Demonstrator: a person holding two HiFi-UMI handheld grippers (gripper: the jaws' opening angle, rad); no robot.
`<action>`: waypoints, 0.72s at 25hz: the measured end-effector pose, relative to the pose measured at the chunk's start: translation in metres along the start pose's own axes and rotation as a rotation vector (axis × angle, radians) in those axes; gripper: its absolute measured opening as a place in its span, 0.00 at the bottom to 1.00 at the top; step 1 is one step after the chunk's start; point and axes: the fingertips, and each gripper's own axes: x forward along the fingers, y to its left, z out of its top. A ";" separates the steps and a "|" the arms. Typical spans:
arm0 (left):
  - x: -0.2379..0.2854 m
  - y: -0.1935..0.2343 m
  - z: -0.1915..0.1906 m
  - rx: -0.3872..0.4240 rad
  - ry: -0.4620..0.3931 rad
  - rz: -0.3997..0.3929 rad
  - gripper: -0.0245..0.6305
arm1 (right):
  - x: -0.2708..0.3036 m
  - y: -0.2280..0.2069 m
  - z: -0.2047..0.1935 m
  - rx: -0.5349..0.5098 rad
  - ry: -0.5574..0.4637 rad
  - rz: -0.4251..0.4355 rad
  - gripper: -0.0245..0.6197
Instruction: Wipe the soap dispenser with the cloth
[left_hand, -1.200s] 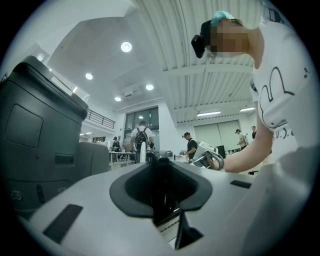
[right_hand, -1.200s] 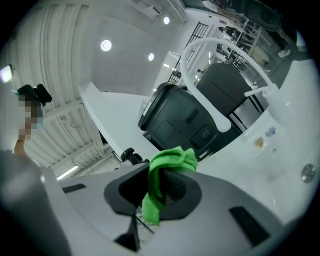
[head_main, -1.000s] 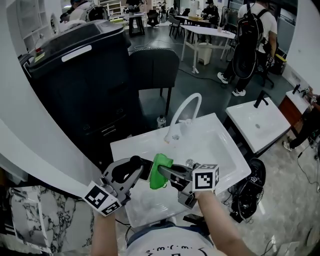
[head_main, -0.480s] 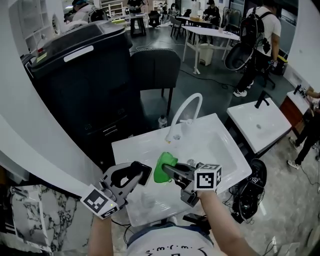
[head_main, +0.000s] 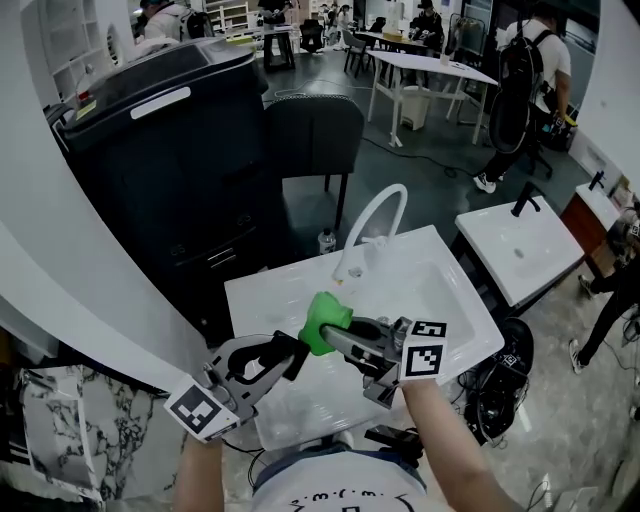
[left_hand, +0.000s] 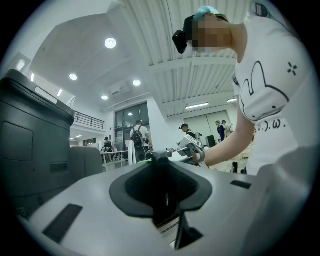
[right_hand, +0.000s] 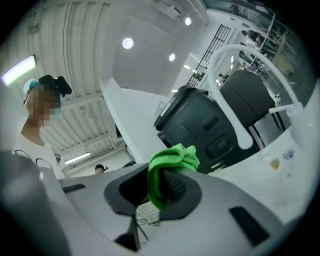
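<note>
In the head view my left gripper (head_main: 287, 356) is shut on a black soap dispenser (head_main: 291, 351), held level over the front of the white sink (head_main: 440, 300). The left gripper view shows the dispenser (left_hand: 161, 186) as a dark body filling the gap between the jaws. My right gripper (head_main: 334, 332) is shut on a bright green cloth (head_main: 322, 320), which bunches out past its tips. The cloth sits just above and to the right of the dispenser's end; whether they touch I cannot tell. In the right gripper view the cloth (right_hand: 170, 161) hangs folded between the pads.
A curved white faucet (head_main: 372, 222) rises at the back of the sink. A large black bin (head_main: 165, 150) and a dark chair (head_main: 312, 135) stand behind. Another white sink (head_main: 520, 245) is at the right. People stand by tables at the back.
The right gripper has lifted the green cloth up from beside the dispenser to above its end. The left gripper has drifted slightly down and right with the dispenser.
</note>
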 end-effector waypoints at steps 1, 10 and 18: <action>-0.001 0.000 0.001 0.002 0.001 -0.004 0.18 | 0.001 0.004 -0.003 -0.019 0.022 0.031 0.11; 0.002 -0.004 0.013 0.049 0.010 -0.069 0.18 | 0.006 0.020 -0.020 -0.169 0.239 0.207 0.11; 0.000 -0.022 0.018 0.080 0.046 -0.172 0.18 | 0.003 0.013 -0.048 -0.143 0.369 0.300 0.11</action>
